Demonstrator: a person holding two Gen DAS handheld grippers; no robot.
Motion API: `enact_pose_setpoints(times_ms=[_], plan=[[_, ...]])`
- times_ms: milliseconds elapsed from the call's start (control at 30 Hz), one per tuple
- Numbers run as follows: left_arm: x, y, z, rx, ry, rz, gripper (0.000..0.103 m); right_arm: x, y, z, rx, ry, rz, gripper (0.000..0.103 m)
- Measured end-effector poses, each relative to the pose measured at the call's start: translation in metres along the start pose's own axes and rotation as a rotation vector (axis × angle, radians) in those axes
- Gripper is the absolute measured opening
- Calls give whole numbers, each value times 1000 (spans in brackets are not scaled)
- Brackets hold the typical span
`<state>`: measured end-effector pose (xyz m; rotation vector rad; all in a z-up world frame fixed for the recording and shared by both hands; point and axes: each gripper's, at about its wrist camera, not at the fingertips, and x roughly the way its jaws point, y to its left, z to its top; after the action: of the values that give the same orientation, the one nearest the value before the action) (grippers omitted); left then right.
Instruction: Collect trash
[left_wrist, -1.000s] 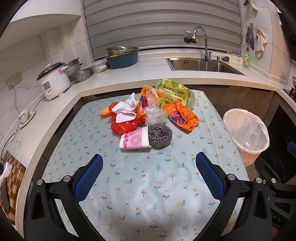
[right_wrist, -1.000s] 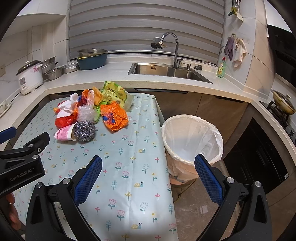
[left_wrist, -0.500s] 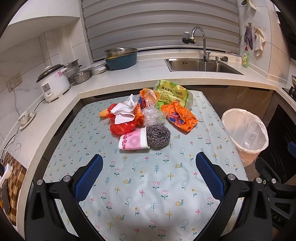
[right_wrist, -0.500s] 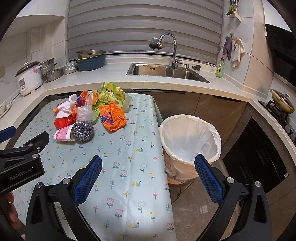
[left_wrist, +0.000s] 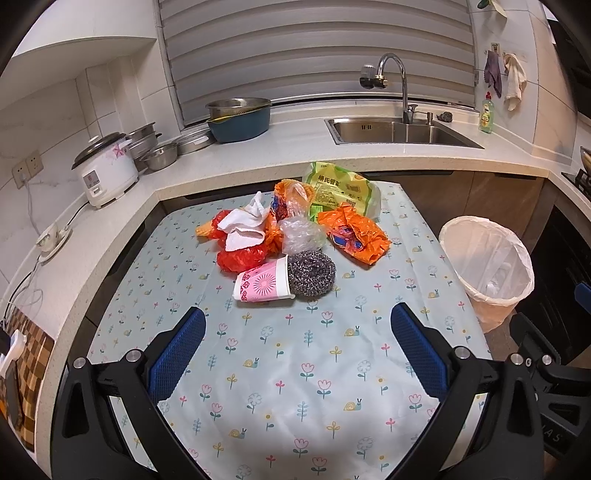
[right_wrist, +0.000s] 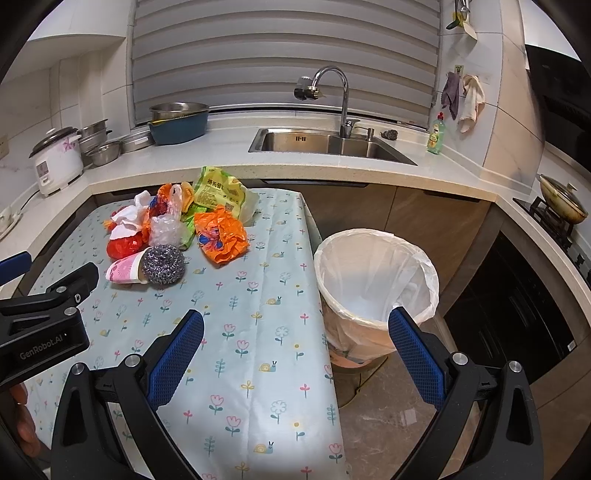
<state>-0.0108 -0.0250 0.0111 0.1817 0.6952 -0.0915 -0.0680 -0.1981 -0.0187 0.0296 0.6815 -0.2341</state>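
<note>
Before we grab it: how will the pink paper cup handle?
The cup lies on its side, so a nudge may roll it in an arc. It looks thin-walled: probably light and easy to crush. The scourer sits against its mouth and would likely shift with it.

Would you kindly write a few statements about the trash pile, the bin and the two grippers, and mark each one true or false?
1. The pink paper cup lies on its side beside the steel wool scrubber. True.
2. The left gripper holds an orange wrapper. False: its jaws are open and empty.
3. The trash bin stands on the floor beside the table and has a white liner. True.
4. The green snack bag is inside the bin. False: it lies on the table at the far end of the pile.
5. The right gripper is shut. False: it is open and holds nothing.
</note>
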Motion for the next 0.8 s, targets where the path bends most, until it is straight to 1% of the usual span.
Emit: enact_pose_setpoints(times_ms=[633,800], plan=[[1,0,3,2,-9,0,96,2,-2,-1,10,-2,-7,96],[6,7,1,-20,-14,-16,96,5,0,-3,12,0,-12,96]])
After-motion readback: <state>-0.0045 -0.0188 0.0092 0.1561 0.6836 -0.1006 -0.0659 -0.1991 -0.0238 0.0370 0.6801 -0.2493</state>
